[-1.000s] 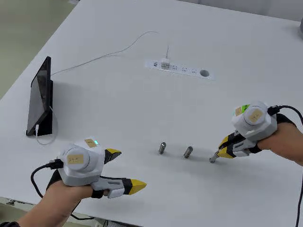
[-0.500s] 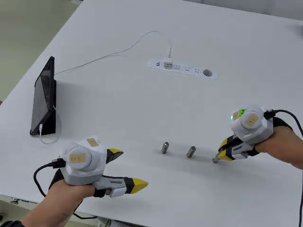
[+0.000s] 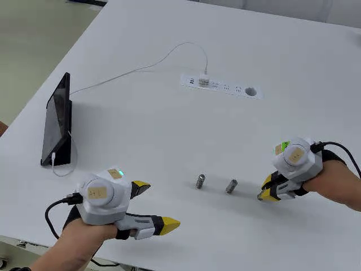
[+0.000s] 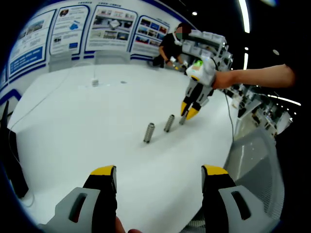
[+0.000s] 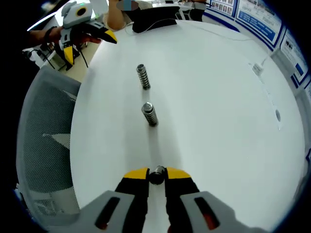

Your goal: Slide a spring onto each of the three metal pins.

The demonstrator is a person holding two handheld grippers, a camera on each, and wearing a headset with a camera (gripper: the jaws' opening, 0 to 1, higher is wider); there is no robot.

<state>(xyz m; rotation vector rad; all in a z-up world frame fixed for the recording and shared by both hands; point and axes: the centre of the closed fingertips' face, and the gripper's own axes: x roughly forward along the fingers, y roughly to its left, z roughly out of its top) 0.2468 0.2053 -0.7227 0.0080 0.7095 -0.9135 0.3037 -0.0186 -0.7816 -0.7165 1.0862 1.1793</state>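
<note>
- Left gripper [image 3: 157,204]: held low over the near edge of the table [image 3: 141,141], left of the work. Hand wrapped around the grip from below, forearm coming in from the bottom-left of the head view. Jaws point right and slightly away from the person.
- Left jaws are spread wide with nothing between them. In the left gripper view only bare table shows in the gap.
- Right gripper [image 3: 263,193]: on the right side, wrist bent so the jaws angle down and to the left, tips at the table surface. Forearm comes in from the right edge of the head view, with a black cable trailing off the back of the gripper.
- Right jaws are pinched narrow on the third pin [image 5: 156,175]. Its round metal head sits right between the yellow tips. Cannot tell whether a spring is on it.
- First pin [image 3: 200,181] and second pin [image 3: 231,186]: both upright on the table, each with a spring coiled around it. They stand apart in a row between the two grippers.
- The held pin sits at the right end of that row, near the second pin.
- Tablet [image 3: 56,121] stands at the left edge and a power strip [image 3: 221,86] lies at the far side, both well apart from the pins.
</note>
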